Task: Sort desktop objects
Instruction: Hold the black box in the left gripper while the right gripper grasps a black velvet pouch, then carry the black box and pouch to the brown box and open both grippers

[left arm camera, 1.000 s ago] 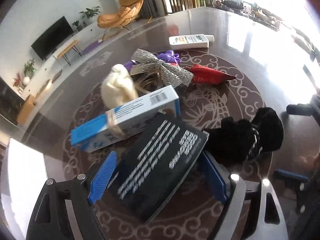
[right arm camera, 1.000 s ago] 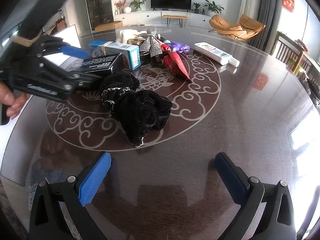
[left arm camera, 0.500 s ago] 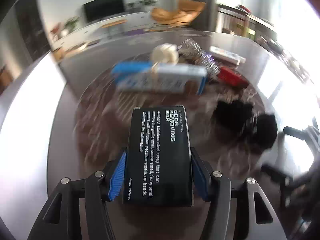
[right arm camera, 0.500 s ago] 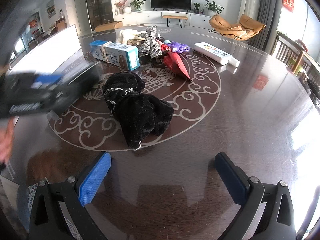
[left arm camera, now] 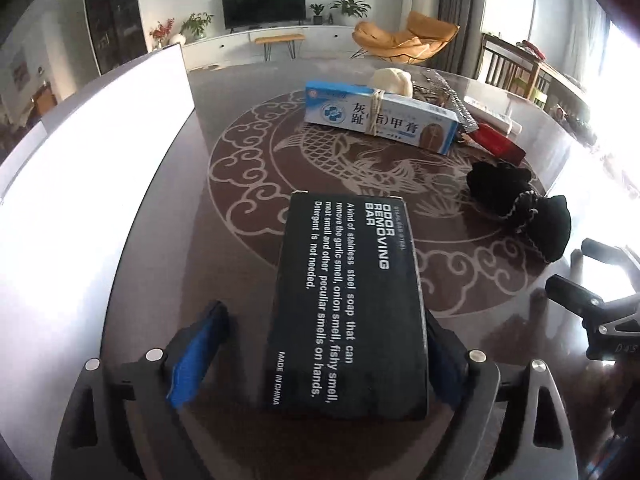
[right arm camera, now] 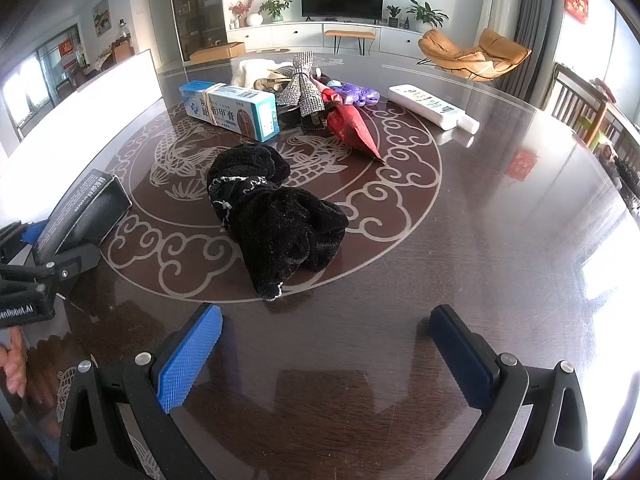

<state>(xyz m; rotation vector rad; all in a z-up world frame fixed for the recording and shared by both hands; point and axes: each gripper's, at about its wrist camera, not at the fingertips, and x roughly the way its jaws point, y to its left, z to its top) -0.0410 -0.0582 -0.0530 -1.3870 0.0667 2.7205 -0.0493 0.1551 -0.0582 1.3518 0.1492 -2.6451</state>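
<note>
The left claw (left arm camera: 316, 364) is opening around the black box (left arm camera: 348, 304); the left pad stands clear of it, while the right pad seems to touch its side. The box lies on the surface (right arm camera: 480, 240), at about eight o'clock from the black cloth (right arm camera: 276, 216). The right claw (right arm camera: 324, 344) hovers apart and empty. If the left claw pulls back skewed, the right pad may drag the box.

Black box (left arm camera: 346, 312) carried from beside the blue-and-white carton (left arm camera: 380, 118) toward the lower centre of the left wrist frame; left gripper (left arm camera: 316, 360) jaws, clamped half a second earlier, now opening, left pad clear of it.
</note>
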